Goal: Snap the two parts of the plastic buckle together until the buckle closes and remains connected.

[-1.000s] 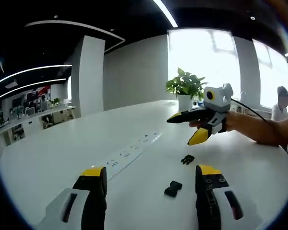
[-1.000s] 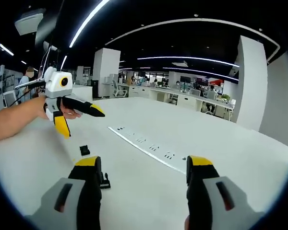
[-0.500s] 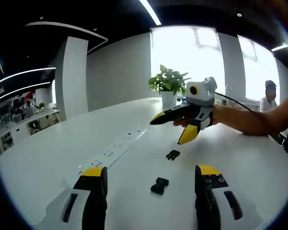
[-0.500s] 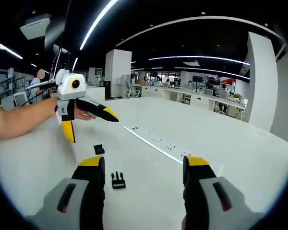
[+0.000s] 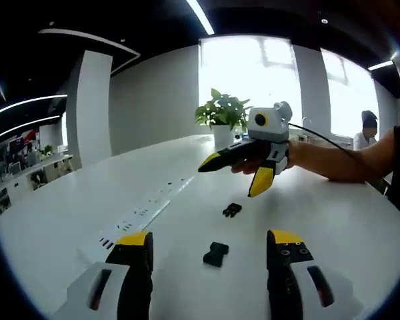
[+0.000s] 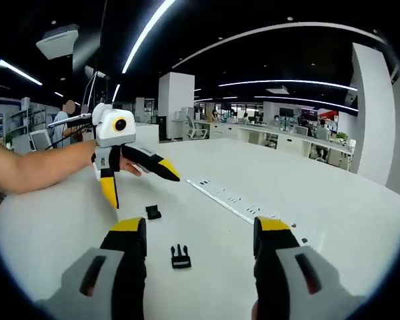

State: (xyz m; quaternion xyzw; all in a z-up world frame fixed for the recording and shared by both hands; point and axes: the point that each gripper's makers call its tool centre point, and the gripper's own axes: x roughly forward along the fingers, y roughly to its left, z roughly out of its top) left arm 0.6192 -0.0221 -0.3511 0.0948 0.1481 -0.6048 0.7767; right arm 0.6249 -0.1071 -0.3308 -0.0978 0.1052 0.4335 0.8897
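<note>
1. The left hand-held gripper (image 5: pixel 210 250) hovers with jaws spread over the white desk (image 5: pixel 67 213); the socket half (image 5: pixel 215 253) lies between them, the pronged half (image 5: pixel 232 210) just beyond.
2. The right hand-held gripper (image 6: pixel 197 237), also spread and empty, frames the pronged half (image 6: pixel 180 256).
3. A power strip (image 5: pixel 143 213) lies left; nothing blocks either grasp.

1. I see a white table (image 5: pixel 67 213) with a strip of sockets (image 5: pixel 143 212) set into its top.
2. A potted plant (image 5: pixel 220 117) stands at its far edge, before bright windows (image 5: pixel 250 73).
3. Beyond the table I see office desks (image 6: pixel 280 137), a white pillar (image 6: pixel 173 100) and ceiling light strips (image 6: pixel 147 30).
</note>
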